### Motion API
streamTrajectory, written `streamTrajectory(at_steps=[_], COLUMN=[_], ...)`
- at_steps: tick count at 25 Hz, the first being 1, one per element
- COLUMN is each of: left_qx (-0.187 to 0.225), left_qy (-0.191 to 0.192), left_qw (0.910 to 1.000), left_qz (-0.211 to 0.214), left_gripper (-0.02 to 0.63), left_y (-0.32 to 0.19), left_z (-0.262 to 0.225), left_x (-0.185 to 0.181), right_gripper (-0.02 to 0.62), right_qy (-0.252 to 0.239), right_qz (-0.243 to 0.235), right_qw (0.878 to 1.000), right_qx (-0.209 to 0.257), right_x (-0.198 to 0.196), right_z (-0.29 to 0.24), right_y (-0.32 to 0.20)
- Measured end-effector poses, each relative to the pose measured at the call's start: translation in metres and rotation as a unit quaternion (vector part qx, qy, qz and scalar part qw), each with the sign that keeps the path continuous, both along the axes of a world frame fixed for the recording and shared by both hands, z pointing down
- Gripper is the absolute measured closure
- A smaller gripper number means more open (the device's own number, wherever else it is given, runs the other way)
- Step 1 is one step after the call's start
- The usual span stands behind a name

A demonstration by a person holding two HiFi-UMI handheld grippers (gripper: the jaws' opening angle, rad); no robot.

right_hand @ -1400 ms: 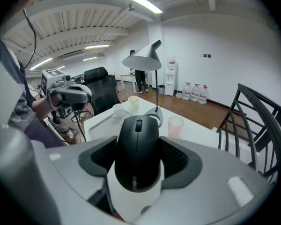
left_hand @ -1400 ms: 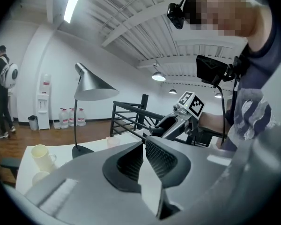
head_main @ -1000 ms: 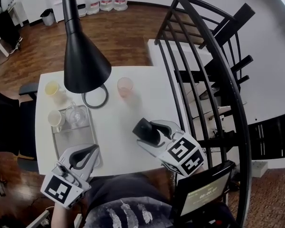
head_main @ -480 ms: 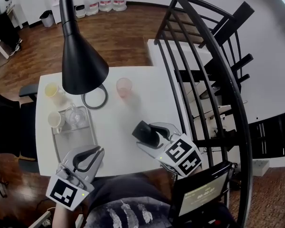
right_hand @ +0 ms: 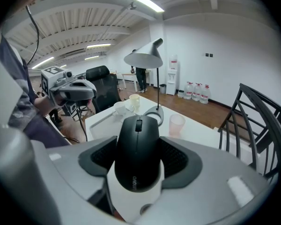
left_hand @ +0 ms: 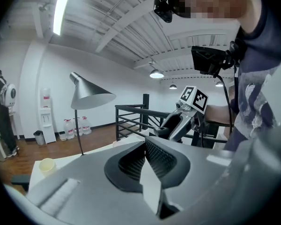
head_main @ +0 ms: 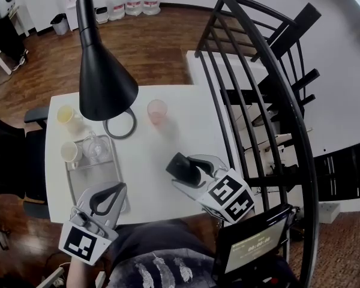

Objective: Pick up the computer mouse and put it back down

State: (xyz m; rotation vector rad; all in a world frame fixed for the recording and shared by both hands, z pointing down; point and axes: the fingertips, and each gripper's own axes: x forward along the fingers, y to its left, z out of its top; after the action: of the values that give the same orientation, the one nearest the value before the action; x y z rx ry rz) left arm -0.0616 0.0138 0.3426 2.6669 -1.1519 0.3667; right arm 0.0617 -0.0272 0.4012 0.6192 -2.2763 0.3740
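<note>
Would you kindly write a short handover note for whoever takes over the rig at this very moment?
Right gripper: shut on the computer mouse, which sits lengthwise between its pads.
Left gripper: shut and empty, at the near left edge of the table, by the tray.
Mouse: held over the near right part of the white table. It looks lifted, though its underside cannot be seen.
Done: the pick-up.
To do: lower the mouse onto bare tabletop, open the jaws and draw back.
</note>
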Motion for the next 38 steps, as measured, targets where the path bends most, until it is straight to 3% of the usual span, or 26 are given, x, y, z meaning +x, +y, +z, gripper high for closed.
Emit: streamTrajectory(at_steps=[38], left_qx=[-0.015], left_qy=[0.001], left_qw=[0.9999], left_qz=[-0.003], left_gripper=[0.591], left_y=[0.009], left_z=[0.012], left_x=[-0.004], right_gripper=[0.303], right_qy=[0.003], right_qz=[0.012], right_qw=[1.0], right_qx=[0.007], right_x=[0.004], right_z=[0.001], right_y=[-0.006])
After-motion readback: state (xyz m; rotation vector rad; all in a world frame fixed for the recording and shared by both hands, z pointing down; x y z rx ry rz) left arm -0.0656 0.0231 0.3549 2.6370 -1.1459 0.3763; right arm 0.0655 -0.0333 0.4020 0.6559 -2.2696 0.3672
